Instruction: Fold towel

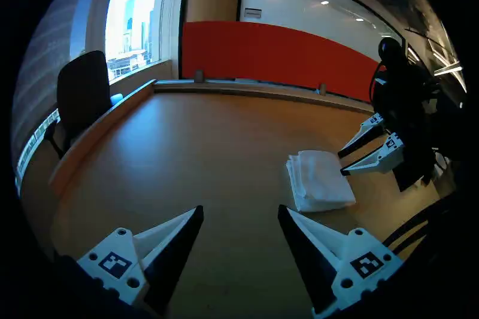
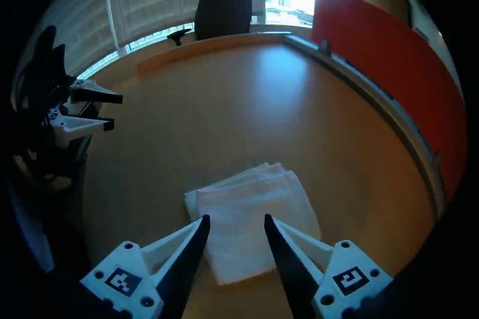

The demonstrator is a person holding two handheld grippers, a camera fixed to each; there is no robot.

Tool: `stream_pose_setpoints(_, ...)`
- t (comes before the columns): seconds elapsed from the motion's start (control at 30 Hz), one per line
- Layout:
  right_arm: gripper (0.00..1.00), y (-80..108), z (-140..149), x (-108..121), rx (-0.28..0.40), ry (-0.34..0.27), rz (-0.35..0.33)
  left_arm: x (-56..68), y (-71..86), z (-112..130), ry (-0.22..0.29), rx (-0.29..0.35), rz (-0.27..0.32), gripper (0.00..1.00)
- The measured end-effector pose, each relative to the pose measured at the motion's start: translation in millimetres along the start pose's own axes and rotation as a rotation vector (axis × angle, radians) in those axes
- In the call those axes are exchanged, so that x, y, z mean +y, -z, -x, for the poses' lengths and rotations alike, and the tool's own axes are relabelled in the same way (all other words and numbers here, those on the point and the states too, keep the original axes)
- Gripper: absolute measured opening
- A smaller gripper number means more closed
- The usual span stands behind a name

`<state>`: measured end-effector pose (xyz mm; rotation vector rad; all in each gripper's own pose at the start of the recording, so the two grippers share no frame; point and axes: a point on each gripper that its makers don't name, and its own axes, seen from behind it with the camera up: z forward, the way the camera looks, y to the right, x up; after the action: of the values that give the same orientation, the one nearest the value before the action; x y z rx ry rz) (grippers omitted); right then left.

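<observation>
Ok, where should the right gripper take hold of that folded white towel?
Pinch the near edge of the folded white towel, straight ahead of the right gripper, coming in low over the table. That edge looks like a closed fold; the far edge fans into loose layers, so gripping here should catch the whole stack.

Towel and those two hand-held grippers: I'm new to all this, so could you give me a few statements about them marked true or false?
1. The towel lies folded on the table. True.
2. The right hand-held gripper is clamped on the towel. False: its fingers stand apart, gripping nothing.
3. The left hand-held gripper is open over bare table, away from the towel. True.
4. The office chair is red. False: it is black; the red thing is the partition along the table's edge.
</observation>
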<state>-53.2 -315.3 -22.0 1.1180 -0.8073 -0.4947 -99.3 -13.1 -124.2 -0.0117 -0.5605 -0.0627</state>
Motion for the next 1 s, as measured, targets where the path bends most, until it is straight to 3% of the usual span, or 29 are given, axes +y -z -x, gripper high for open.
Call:
stream_pose_setpoints(0.07,0.72,2.0,3,1,0.003,-0.01,0.007,0.2,0.0,-1,-0.001,0.001,0.0,0.92)
stream_pose_setpoints(0.2,0.86,5.8,10,1,0.005,-0.03,0.016,1.0,-0.2,-2,-0.002,0.002,0.001,0.92)
stream_pose_setpoints(1.0,0.86,8.3,71,-14,-0.07,-0.112,0.057,8.2,-1.7,-2,-0.014,0.001,0.009,0.92)
